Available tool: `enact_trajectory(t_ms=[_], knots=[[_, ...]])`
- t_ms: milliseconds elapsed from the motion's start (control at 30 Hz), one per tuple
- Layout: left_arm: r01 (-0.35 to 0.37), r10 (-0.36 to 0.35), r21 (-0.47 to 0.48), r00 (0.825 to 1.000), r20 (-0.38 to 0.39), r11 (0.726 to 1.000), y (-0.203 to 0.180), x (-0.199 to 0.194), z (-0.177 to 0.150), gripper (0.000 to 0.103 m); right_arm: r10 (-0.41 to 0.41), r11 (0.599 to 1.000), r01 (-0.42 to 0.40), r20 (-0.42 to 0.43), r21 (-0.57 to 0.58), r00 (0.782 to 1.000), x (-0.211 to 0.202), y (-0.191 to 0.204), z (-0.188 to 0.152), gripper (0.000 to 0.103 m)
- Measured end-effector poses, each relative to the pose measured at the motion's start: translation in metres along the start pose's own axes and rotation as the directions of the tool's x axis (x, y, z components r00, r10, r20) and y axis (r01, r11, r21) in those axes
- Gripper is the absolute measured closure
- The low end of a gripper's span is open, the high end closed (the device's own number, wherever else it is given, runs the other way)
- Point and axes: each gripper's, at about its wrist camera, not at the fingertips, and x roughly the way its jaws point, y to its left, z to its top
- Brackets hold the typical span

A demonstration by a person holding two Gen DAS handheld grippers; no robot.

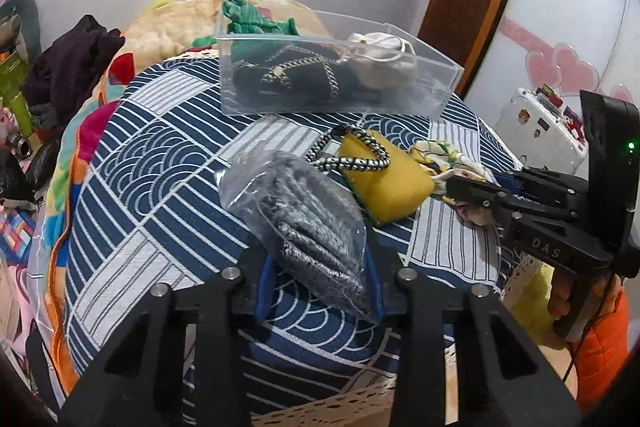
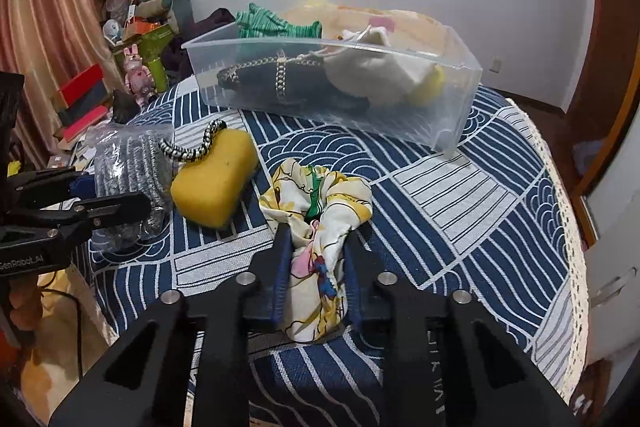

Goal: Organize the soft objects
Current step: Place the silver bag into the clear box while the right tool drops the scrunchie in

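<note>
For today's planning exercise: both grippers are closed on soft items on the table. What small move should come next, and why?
Probably lift the right gripper, which pinches the floral cloth, and carry it toward the clear bin; the bin stands open behind it, already holding soft items.

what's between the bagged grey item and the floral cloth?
The yellow pouch with its braided strap lies between the bagged grey item and floral cloth; right wrist view.

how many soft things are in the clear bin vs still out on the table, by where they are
In the clear bin: 4 (green cloth, black pouch, white pouch, yellow item)
On the table: 3 (bagged grey item, yellow pouch, floral scrunchie)
Total: 7
</note>
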Motion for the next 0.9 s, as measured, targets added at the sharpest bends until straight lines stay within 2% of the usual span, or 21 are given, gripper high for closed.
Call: enact_trajectory(t_ms=[233, 433, 700, 900], knots=[[-0.013, 0.013, -0.017, 1.0, 0.024, 1.0, 0.008, -0.012, 0.009, 0.074, -0.02, 1.0, 0.02, 0.059, 0.014, 0.998, -0.014, -0.001, 0.01, 0.085], [-0.046, 0.047, -0.009, 0.995, 0.089, 0.999, 0.01, -0.029, 0.023, 0.075, -0.031, 0.999, 0.029, 0.118, 0.014, 0.993, -0.032, -0.001, 0.022, 0.085], [-0.093, 0.084, 0.026, 0.97, 0.228, 0.995, 0.004, -0.055, 0.055, 0.076, -0.033, 0.999, 0.029, 0.215, 0.025, 0.976, -0.047, -0.005, 0.052, 0.085], [-0.102, 0.086, 0.043, 0.953, 0.291, 0.994, -0.001, -0.059, 0.086, 0.075, -0.036, 0.999, 0.037, 0.289, 0.003, 0.957, -0.051, 0.001, 0.079, 0.085]])
